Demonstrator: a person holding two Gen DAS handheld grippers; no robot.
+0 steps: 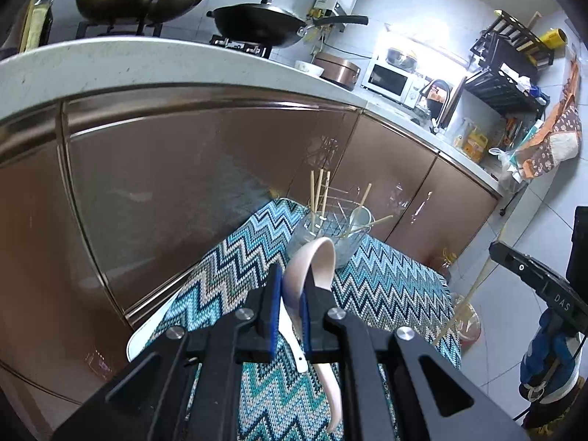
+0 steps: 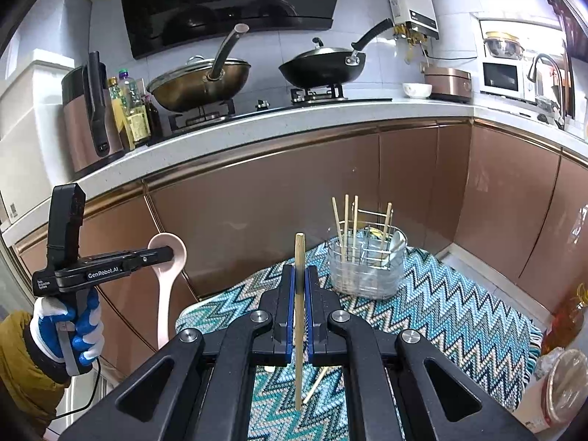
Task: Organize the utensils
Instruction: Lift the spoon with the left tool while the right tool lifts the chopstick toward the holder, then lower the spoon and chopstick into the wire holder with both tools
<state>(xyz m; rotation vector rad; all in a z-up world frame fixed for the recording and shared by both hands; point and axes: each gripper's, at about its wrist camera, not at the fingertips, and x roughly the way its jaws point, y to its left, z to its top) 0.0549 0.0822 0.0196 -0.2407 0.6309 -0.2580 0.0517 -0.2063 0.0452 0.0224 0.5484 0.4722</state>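
Over on the left, the left gripper is clamped on a pink spoon, jaws pinching the bowl edge so the handle hangs straight down, clear of the mat, which looks like a carry grip for a drop into the holder. From its own camera the spoon's bowl curls up between the blue pads. Centre now: the right gripper has its jaws together on a single chopstick, held upright, tip high, probably so it can slide in end-first. One more loose chopstick lies on the zigzag mat beneath. To the right stands the wire utensil holder, already carrying several chopsticks and a pale spoon, well apart from both tools.
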